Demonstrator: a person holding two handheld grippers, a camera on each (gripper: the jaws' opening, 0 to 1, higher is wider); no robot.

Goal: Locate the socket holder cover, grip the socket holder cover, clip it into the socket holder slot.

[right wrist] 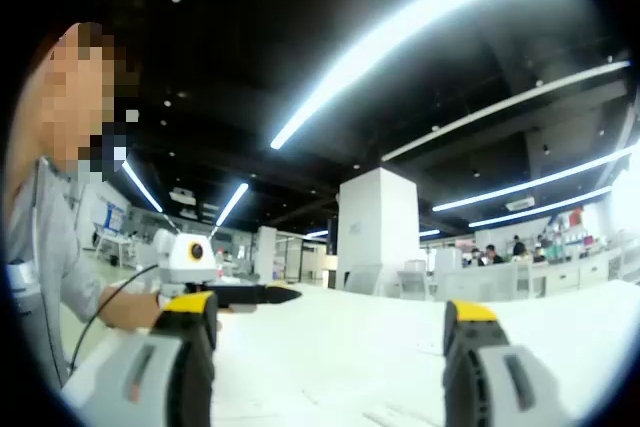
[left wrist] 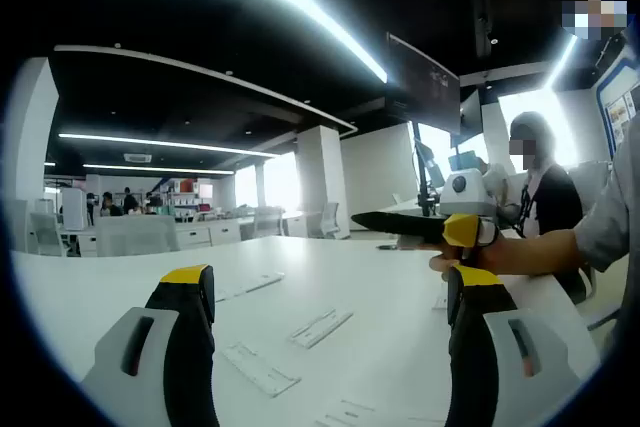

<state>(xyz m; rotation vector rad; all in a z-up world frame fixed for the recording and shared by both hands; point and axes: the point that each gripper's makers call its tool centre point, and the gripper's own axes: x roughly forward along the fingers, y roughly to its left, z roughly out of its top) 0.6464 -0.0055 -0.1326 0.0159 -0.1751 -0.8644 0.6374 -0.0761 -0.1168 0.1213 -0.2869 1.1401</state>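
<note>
Locating step | left gripper [left wrist: 330, 297] and right gripper [right wrist: 330, 319] both spread, holding nothing | flat white plastic cover strips [left wrist: 320, 327] on the white table [left wrist: 120, 277] | next: lower onto one strip.

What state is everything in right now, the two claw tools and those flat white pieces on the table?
Left gripper: open, empty, above the table.
Right gripper: open, empty, raised.
White strips: lying flat on the white table, apart, untouched.
Ceiling lights: on.

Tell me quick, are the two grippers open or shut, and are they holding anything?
Left gripper: open, holding nothing, above the white table.
Right gripper: open, holding nothing.
</note>
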